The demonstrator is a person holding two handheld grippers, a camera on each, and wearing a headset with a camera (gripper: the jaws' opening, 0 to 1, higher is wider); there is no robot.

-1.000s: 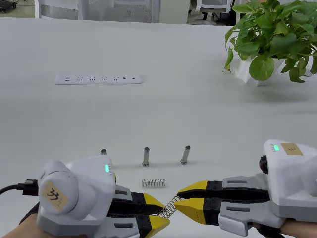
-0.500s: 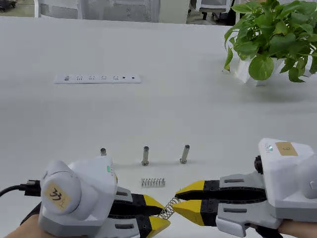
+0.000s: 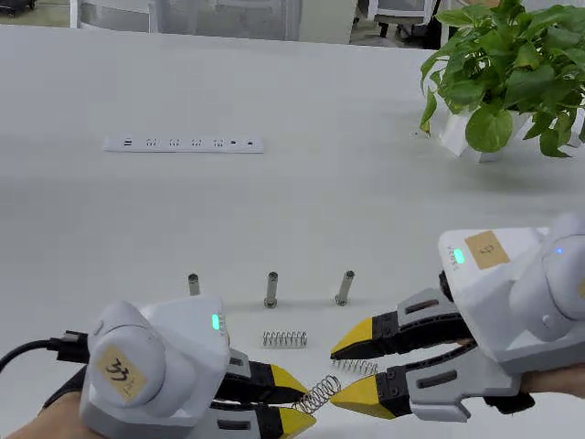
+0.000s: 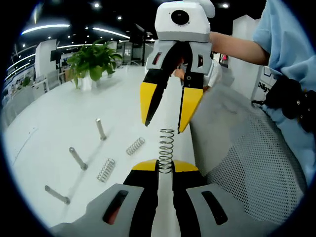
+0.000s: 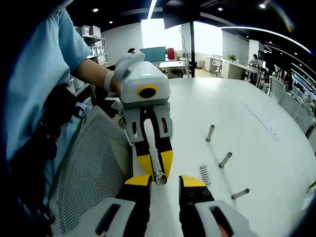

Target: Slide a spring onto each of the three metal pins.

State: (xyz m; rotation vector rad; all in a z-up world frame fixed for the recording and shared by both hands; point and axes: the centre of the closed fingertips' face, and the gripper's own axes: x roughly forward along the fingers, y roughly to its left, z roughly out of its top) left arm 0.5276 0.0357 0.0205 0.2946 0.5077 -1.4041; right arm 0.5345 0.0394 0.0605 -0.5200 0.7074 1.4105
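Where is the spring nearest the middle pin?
Head view: the spring lies on the table, just in front of the middle pin, left of the right gripper.

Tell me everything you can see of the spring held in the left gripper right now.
The spring is a small, silvery wire coil, apparently steel, with open, evenly spaced turns. The left gripper pinches one end between its yellow-tipped jaws, so the coil sticks straight out past them. Its free end points into the gap of the right gripper, whose jaws stand open on either side; I see no contact there.
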